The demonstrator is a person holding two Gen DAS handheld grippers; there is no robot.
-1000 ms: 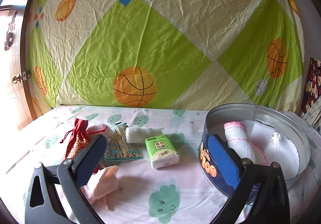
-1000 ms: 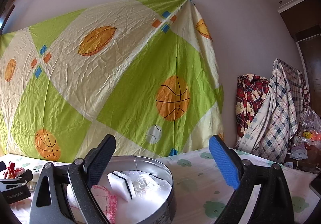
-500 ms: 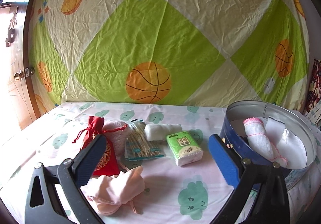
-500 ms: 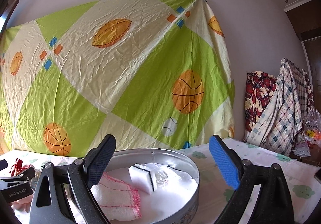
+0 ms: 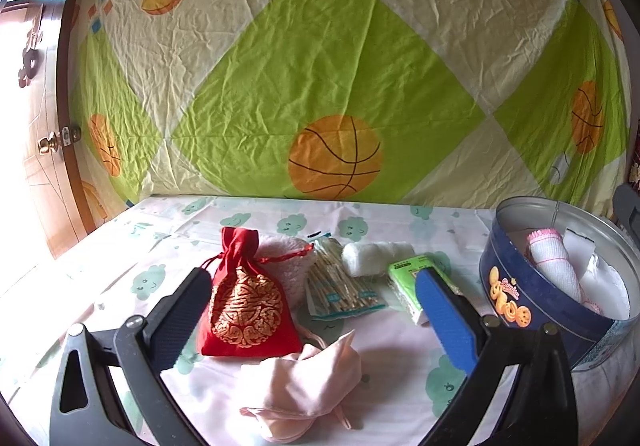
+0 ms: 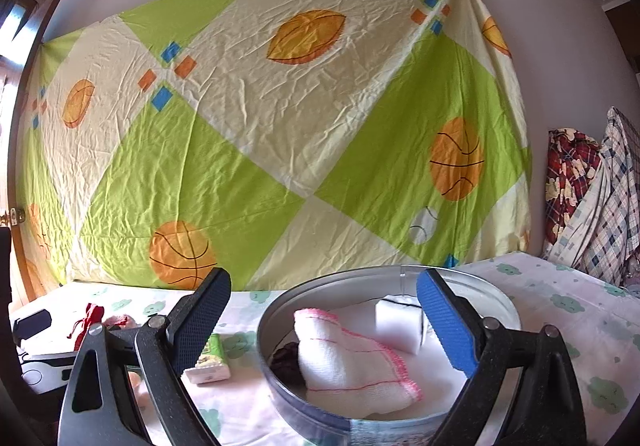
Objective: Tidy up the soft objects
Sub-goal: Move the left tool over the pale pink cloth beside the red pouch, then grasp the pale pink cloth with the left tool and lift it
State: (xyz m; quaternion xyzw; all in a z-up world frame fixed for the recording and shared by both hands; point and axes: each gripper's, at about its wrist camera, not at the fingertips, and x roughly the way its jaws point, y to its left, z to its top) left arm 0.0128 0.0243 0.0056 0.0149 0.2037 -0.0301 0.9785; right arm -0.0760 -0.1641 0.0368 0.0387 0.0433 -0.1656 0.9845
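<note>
Soft items sit in a loose row on the tabletop (image 5: 400, 346), left of the round tin (image 5: 552, 310). My left gripper (image 5: 316, 306) hangs over them, jaws wide apart and empty; the pink cloth pouch (image 5: 304, 386) lies nearest, between the jaws, long axis crosswise, with the red drawstring bag (image 5: 248, 306) just beyond. My right gripper (image 6: 324, 310), also wide and empty, faces the tin, so I judge left better placed.

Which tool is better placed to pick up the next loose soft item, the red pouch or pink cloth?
Left, probably. The left tool is open with the red pouch and pink cloth lying between its fingers. The right tool is open over the tin, away from them.
</note>
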